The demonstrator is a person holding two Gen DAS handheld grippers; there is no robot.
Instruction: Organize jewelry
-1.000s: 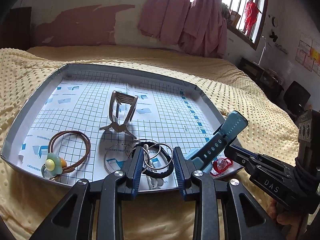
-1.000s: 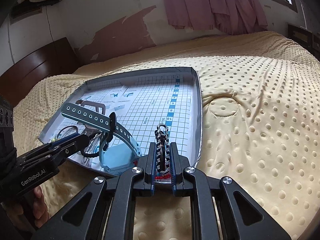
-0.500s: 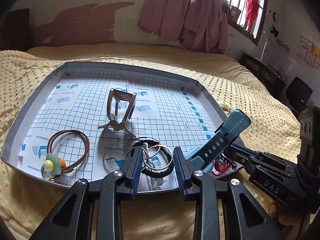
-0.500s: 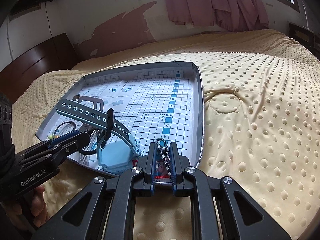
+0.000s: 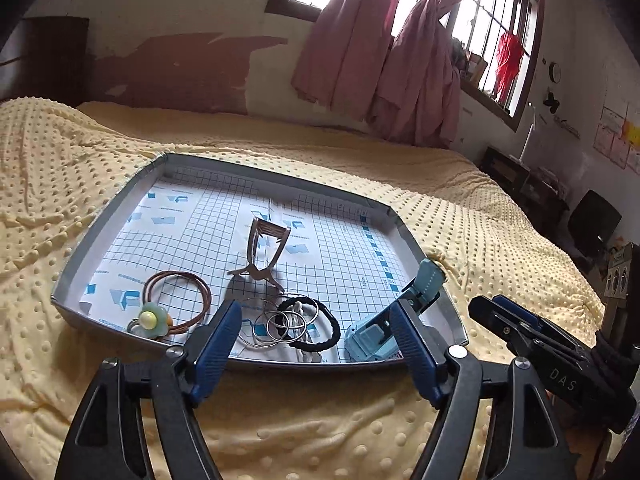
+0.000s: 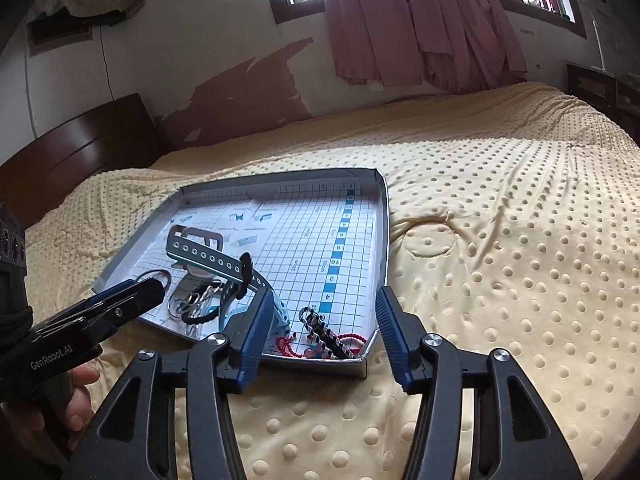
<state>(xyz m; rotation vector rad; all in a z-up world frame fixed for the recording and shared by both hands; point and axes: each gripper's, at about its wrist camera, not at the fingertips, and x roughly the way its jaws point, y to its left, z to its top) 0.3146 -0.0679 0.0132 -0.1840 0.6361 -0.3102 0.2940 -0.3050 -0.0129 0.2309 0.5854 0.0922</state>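
A grey tray (image 5: 100, 236) sits on the yellow bedspread (image 5: 480, 216), lined with grid paper. Both grippers hover off its near edge. The left gripper (image 5: 316, 312) has its jaws opening with nothing pinched — the metal rings (image 5: 280, 322) and black hair tie (image 5: 320, 326) lie flat just past them. The right gripper (image 6: 320, 304) is opening too, empty; the striped chain (image 6: 326, 336) and red cord (image 6: 352, 338) rest in the tray's near right corner. A blue watch (image 6: 224, 264) lies beside them, a hair claw (image 5: 266, 252) stands mid-tray, a flower hair band (image 5: 160, 312) at the near left.
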